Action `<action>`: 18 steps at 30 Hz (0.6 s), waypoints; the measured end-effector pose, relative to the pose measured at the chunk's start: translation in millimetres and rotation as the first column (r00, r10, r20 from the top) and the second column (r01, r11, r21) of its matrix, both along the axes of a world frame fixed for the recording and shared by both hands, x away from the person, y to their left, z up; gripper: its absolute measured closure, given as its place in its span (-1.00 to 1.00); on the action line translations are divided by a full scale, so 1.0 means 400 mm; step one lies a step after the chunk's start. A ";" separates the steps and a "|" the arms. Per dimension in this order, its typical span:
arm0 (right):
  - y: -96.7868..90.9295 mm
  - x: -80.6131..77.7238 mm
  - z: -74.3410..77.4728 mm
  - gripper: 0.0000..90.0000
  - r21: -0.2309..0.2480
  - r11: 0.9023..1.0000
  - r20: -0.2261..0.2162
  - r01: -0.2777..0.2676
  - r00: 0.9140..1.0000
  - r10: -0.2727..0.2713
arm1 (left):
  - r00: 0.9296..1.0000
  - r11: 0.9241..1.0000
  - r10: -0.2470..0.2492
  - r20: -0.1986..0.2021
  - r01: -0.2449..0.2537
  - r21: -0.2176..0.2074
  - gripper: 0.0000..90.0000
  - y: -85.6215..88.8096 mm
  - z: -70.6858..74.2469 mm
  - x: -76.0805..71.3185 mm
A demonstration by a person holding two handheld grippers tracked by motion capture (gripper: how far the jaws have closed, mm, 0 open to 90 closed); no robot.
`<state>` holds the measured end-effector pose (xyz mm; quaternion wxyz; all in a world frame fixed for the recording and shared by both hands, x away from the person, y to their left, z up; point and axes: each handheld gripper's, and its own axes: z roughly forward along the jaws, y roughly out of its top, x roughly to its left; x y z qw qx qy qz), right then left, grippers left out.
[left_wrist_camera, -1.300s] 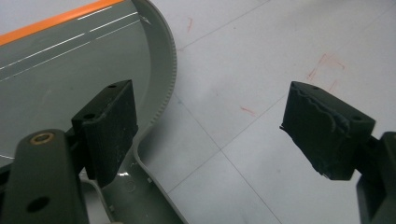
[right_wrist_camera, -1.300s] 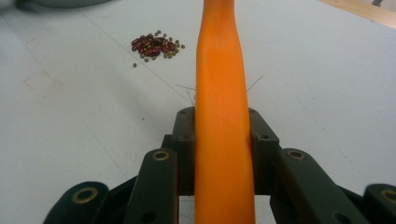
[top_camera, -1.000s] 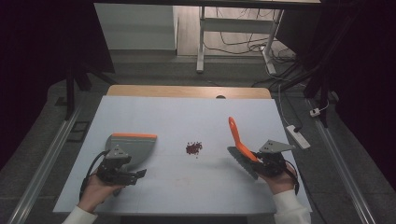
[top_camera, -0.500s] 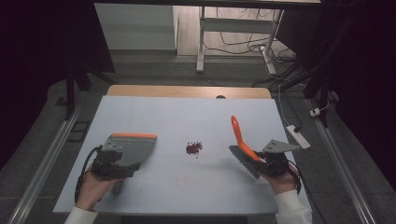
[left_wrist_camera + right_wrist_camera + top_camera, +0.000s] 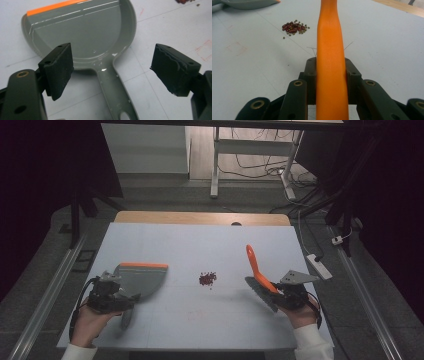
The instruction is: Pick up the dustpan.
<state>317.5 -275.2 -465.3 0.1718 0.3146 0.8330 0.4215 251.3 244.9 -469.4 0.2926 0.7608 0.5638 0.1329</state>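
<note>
Left gripper (image 5: 112, 75): jaws spread wide — dustpan (image 5: 85, 35) handle between them, ungripped.
Right gripper (image 5: 329, 75): brush (image 5: 258, 270) handle clamped.
Beans (image 5: 207, 278): piled mid-table.

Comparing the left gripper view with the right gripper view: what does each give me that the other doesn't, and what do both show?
Left gripper view alone: the dustpan's handle running between the open jaws of the left gripper, neither jaw touching it, and the inside of the pan. Right gripper view alone: the right gripper shut on the orange brush handle, and the wooden table edge. Both: the grey dustpan, the pile of beans and the white tabletop.
</note>
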 end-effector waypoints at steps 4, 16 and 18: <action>-0.002 -0.001 0.003 0.55 0.011 1.000 0.002 -0.002 1.000 0.002 | 0.998 0.999 0.047 -0.038 -0.047 0.000 -0.60 0.009 -0.009 -0.010; -0.002 0.001 -0.001 0.55 0.006 1.000 -0.002 -0.004 1.000 0.004 | 0.994 0.999 0.046 -0.103 -0.048 -0.018 -0.60 -0.006 -0.054 0.001; -0.001 0.000 -0.001 0.55 0.006 1.000 -0.003 -0.002 1.000 0.002 | 0.990 0.999 0.043 -0.135 -0.045 -0.018 -0.59 -0.009 -0.066 0.005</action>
